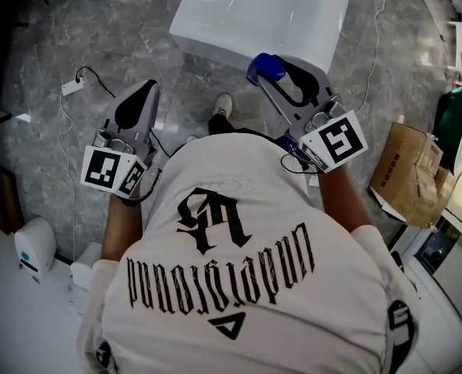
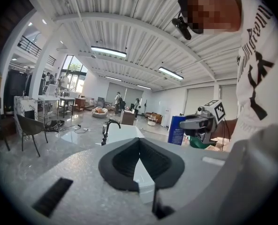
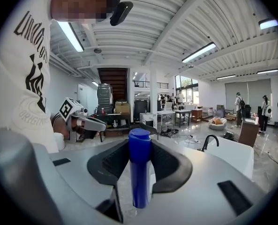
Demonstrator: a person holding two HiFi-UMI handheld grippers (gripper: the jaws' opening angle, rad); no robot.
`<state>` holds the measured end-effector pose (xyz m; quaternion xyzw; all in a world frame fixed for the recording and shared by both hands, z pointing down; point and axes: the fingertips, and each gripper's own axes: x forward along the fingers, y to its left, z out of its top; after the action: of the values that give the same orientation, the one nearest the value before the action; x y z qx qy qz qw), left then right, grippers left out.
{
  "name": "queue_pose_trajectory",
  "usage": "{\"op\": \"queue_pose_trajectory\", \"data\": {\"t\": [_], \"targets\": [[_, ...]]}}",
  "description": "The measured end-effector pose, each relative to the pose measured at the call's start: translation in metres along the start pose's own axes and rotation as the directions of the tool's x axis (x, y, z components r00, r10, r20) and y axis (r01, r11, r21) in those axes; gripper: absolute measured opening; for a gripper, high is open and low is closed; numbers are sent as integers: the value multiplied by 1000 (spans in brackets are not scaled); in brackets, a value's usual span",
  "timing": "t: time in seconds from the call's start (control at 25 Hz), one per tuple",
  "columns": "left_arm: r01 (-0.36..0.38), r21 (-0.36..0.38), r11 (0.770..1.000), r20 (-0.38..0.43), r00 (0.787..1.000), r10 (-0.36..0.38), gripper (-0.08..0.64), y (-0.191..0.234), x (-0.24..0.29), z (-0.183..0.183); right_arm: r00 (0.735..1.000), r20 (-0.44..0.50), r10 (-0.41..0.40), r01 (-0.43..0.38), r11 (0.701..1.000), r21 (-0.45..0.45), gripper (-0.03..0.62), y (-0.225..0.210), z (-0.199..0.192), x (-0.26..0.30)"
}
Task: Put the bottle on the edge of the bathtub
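My right gripper is shut on a blue bottle, which stands upright between its black pads. The white bathtub lies just ahead of it on the grey floor; it also shows as a white bathtub with a black faucet in the right gripper view. My left gripper hangs at the left, further back from the tub, its jaws together with nothing held. Ahead of it I see the bathtub and the faucet.
A cardboard box lies on the floor at the right. A white power strip with a cable lies at the left, and a white bin stands near the lower left. A chair stands far left; people stand far off.
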<state>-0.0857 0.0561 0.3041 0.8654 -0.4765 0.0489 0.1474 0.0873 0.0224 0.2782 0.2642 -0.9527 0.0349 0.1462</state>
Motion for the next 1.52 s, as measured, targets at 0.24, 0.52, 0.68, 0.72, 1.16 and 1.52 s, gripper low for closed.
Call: {"op": "queue_pose_trajectory", "data": {"t": [0.24,0.52,0.68,0.72,1.16,1.52], "targets": [[-36,35,999,12,999,35,14,-1,34,18,999,8,39,-39,999,-31,147,-31,-2,-3],[-45,53,998,14,999,44,14,-7,50,27,999,18,34,-33,999,-34,147,-52,-1,-8],[-23,66,998,13,1000,22,14,-8,60,31,999,35,25,-24,999,-30,147,-57,2,-6],[-14,71,997,13,1000,14,14,-8,63,32,999,42,20,-19,999,-31,147,-57,4,-6],[59,89,994,11,998,-60,14,5,98,45,998,43,-42,42,999,-18,147,-74,11,3],[73,90,993,-8,997,-73,15,45,115,50,999,19,-39,39,999,0,147,-87,14,43]]}}
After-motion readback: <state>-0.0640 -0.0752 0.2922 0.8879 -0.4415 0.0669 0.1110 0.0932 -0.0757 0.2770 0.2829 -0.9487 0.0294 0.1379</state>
